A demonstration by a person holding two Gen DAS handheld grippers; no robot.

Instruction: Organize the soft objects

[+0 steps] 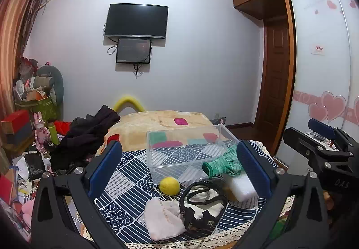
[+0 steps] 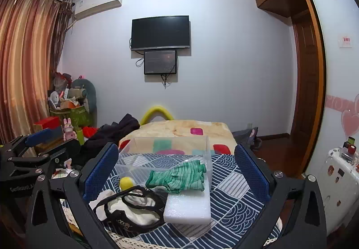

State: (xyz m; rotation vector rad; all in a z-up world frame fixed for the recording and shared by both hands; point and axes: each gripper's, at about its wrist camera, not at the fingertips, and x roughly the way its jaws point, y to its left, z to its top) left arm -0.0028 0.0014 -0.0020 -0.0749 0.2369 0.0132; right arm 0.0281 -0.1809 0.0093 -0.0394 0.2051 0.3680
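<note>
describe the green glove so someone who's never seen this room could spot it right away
Find the clear plastic box on the blue-and-white patterned cloth. The green glove lies just in front of it, partly on a white foam block. It is the only striped green knit item there.

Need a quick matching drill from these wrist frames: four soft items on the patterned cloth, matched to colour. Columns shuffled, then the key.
Items:
1. ball
2. glove
3. foam block
4. drawstring pouch

Colours:
A. white
B. pale pink
C. yellow
D. green with lighter stripes

Pairs: 1-C, 2-D, 3-A, 4-B

All four lie on the cloth near the clear plastic bin. The left gripper and the right gripper are both open and hold nothing.
</note>
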